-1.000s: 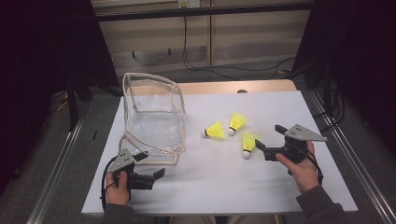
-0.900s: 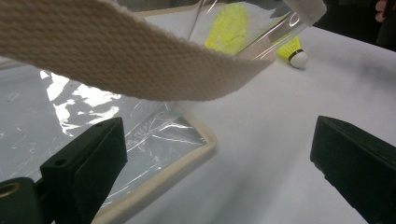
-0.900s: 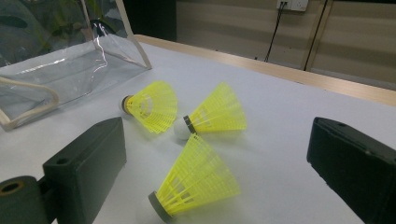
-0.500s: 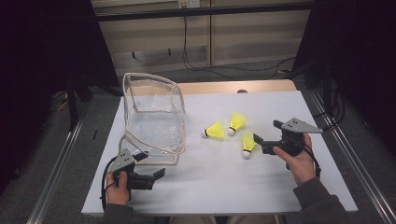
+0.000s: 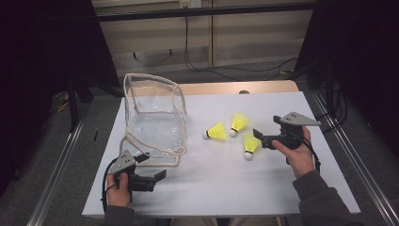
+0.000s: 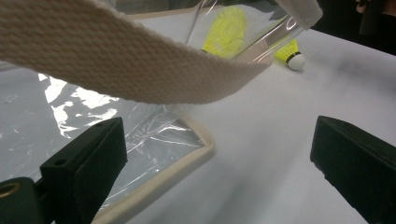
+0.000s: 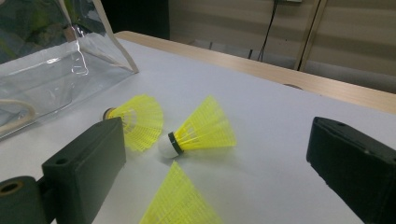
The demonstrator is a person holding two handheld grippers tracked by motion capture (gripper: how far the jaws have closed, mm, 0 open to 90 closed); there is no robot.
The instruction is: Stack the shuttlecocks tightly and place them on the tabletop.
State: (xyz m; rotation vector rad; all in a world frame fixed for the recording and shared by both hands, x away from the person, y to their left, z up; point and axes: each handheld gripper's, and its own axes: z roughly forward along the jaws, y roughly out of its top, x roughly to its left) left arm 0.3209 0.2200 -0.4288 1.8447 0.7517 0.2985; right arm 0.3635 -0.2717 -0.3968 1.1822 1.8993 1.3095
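Three yellow shuttlecocks lie right of centre on the white table: one [image 5: 215, 132] nearest the bag, one [image 5: 239, 123] behind it, one [image 5: 251, 145] at the front. My right gripper [image 5: 262, 139] is open just right of the front shuttlecock. In the right gripper view its jaws [image 7: 218, 140] frame all three: the left [image 7: 137, 119], middle [image 7: 205, 128] and nearest one [image 7: 180, 200]. A clear bag [image 5: 153, 117] with beige trim stands at the left. My left gripper [image 5: 157, 181] is open at the bag's front corner, under its beige strap [image 6: 140, 60].
The white table top [image 5: 221, 188] ends at a wooden strip [image 5: 226, 88] along the far side. Metal rails [image 5: 348, 160] run along both sides of the table. Cables hang behind the far edge. Bare surface lies between the two grippers.
My right gripper has moved a little left and forward, closer to the front shuttlecock. The left gripper and the bag have stayed where they were.
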